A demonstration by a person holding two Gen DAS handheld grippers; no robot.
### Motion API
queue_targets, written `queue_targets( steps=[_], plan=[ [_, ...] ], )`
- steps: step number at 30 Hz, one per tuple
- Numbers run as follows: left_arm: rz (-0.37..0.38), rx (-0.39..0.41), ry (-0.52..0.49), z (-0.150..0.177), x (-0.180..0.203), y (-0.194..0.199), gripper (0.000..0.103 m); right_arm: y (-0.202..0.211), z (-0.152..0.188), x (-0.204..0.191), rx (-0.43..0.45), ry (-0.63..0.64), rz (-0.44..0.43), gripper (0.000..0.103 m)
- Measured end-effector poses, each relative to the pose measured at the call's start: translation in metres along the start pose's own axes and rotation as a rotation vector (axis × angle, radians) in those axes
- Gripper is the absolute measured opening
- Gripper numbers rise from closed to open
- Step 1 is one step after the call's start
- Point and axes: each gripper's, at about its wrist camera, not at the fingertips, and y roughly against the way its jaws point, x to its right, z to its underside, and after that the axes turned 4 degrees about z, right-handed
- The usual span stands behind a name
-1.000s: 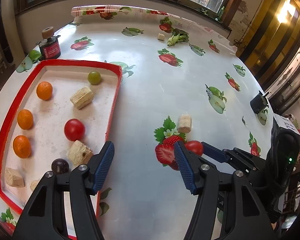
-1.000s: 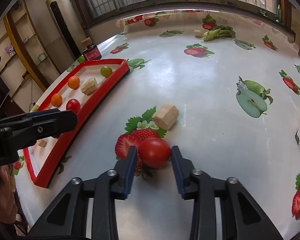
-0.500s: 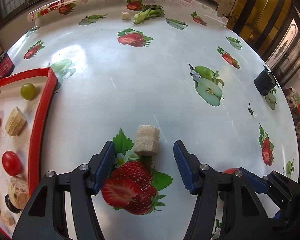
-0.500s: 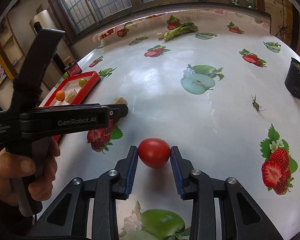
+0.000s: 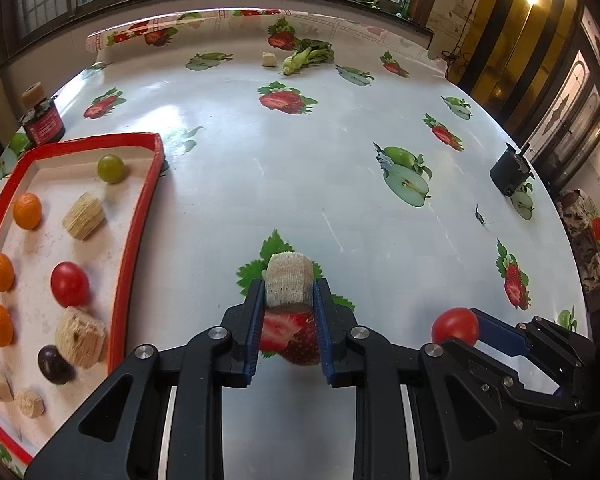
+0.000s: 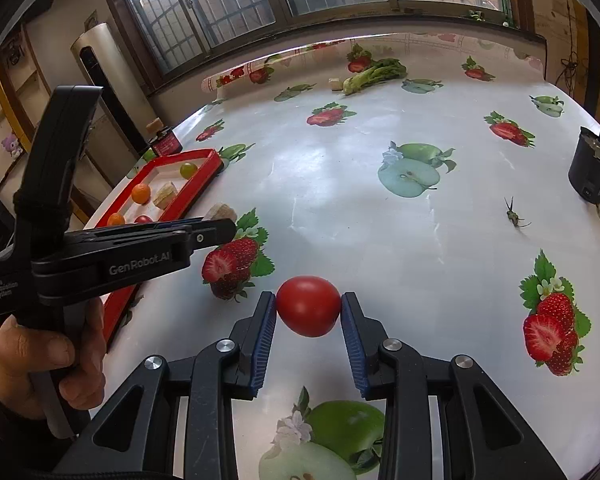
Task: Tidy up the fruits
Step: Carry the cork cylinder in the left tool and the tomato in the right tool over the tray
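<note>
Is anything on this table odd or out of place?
Yes: a small insect-like thing lies on the tablecloth near the black pot. A leafy green vegetable and a pale chunk lie far across the table, away from the red tray that holds the other pieces.

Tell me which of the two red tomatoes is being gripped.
The tomato over the bare tablecloth, pinched in the right gripper. The other tomato lies loose in the red tray.
</note>
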Motion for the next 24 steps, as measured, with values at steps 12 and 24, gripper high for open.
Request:
queue_targets(
  steps=[12,24],
  plan=[
    [-0.039,0.077,0.029,0.036,-0.019,0.052,0.021,0.010,0.007,-0.031,0.013,0.048,-0.033,0.034],
    [-0.066,0.104,0.078,0.057,-0.043,0.076,0.021,0.020,0.012,-0.063,0.025,0.108,-0.061,0.034]
  ],
)
